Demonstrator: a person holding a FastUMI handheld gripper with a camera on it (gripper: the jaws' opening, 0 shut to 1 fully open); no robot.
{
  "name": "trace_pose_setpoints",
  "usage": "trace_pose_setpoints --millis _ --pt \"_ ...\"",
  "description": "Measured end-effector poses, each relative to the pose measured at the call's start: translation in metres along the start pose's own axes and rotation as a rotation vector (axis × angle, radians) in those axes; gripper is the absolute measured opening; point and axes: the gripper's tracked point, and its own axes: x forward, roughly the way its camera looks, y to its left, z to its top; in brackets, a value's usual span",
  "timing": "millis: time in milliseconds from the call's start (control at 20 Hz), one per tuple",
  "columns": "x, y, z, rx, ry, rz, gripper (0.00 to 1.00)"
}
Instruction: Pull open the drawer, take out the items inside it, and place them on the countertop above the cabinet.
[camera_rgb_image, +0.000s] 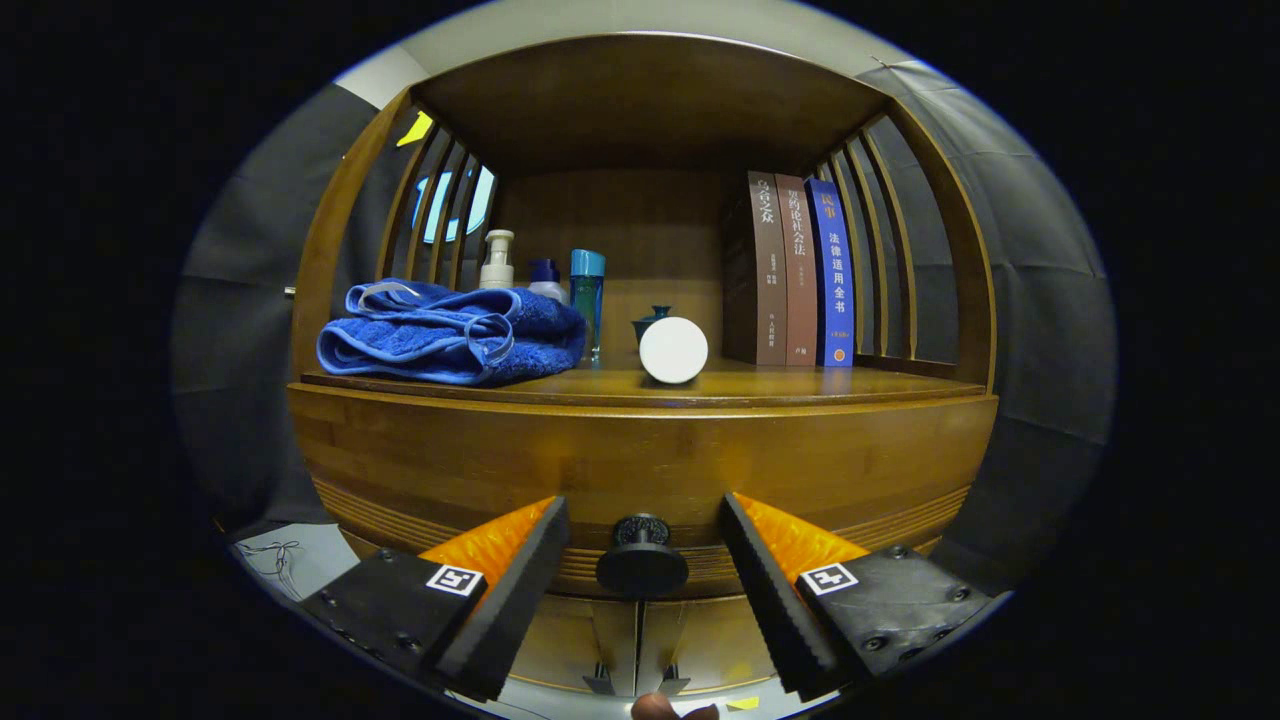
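Note:
A wooden cabinet stands straight ahead, its drawer front (640, 465) closed under the countertop (800, 385). A dark round drawer knob (641, 560) sits between my two fingers. My gripper (643, 540) is open, a finger on either side of the knob with a gap to each. On the countertop lie a folded blue towel (450, 335) to the left and a white round object (673, 350) in the middle. Nothing of the drawer's inside shows.
Behind the towel stand a white pump bottle (497, 260), a small blue-capped bottle (545, 278) and a teal bottle (587, 295). A dark small pot (648, 322) sits behind the white object. Three upright books (795, 270) fill the right side. Slatted wooden sides enclose the shelf.

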Motion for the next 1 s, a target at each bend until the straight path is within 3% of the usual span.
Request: trace_pose_setpoints --millis 350,650,1000 --pt "-0.022 -0.013 0.003 0.057 0.039 -0.021 1.00" --pt "-0.097 -0.024 0.073 0.015 -0.045 -0.007 0.99" --pt "-0.191 -0.022 0.137 -0.029 -0.052 0.022 0.99"
